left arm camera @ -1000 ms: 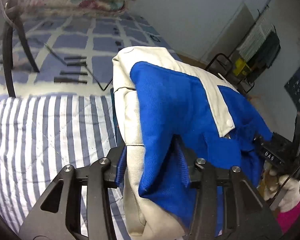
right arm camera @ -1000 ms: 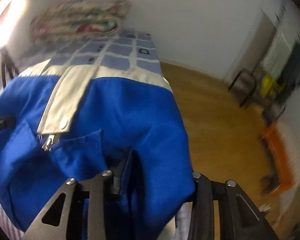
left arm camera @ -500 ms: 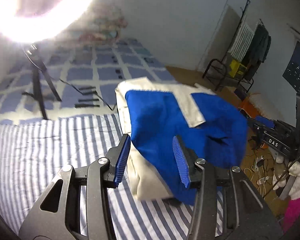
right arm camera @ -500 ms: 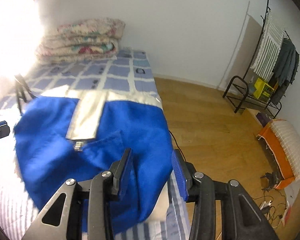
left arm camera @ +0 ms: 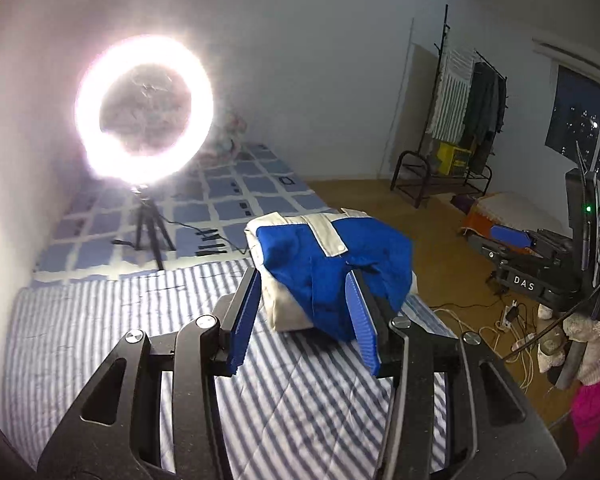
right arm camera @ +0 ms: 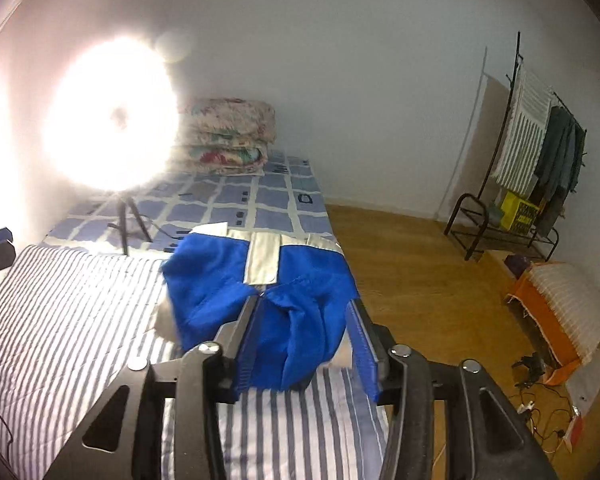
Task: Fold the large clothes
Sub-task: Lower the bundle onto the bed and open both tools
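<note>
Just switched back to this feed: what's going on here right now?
A person with two handheld grippers is folding clothes on a bed. The blue and white garment lies in a folded bundle on the striped blanket. The left gripper and right gripper are both open and off the cloth, holding nothing.

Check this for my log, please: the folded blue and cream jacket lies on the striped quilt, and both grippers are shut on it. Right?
Not quite. The jacket does lie folded on the striped quilt, but the left gripper and the right gripper are both open, clear of the cloth, as each wrist view shows.
</note>
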